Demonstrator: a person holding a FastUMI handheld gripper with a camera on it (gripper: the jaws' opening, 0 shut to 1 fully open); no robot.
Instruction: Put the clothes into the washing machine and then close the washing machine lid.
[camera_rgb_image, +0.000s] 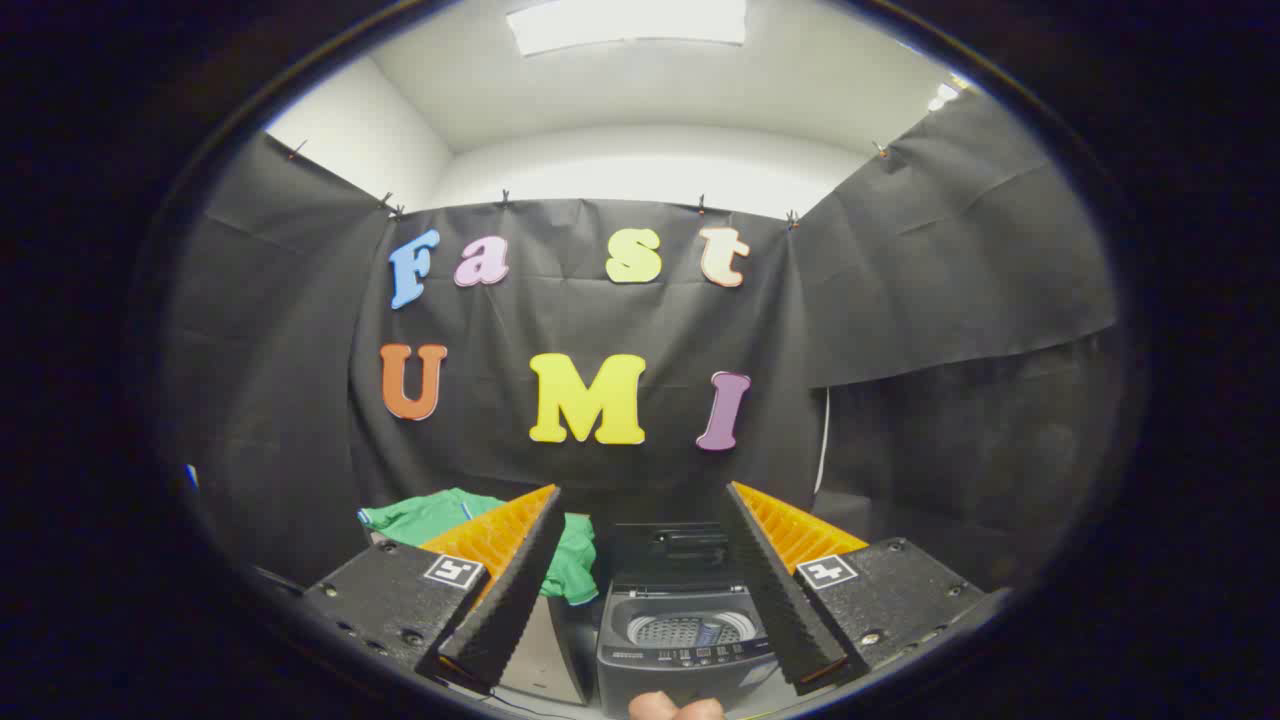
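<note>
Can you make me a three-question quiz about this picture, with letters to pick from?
1. Where is the green garment?
A. inside the drum
B. on a surface beside the washing machine, partly behind one finger
C. between the fingers

2. What colour are the ribbed backs of the gripper fingers?
A. orange
B. blue
C. white

3. How is the machine's lid?
A. shut
B. raised open
C. missing

Answers:
1 B, it lies heaped beside the machine.
2 A, the ribs are orange.
3 B, the drum shows under the raised lid.
</note>
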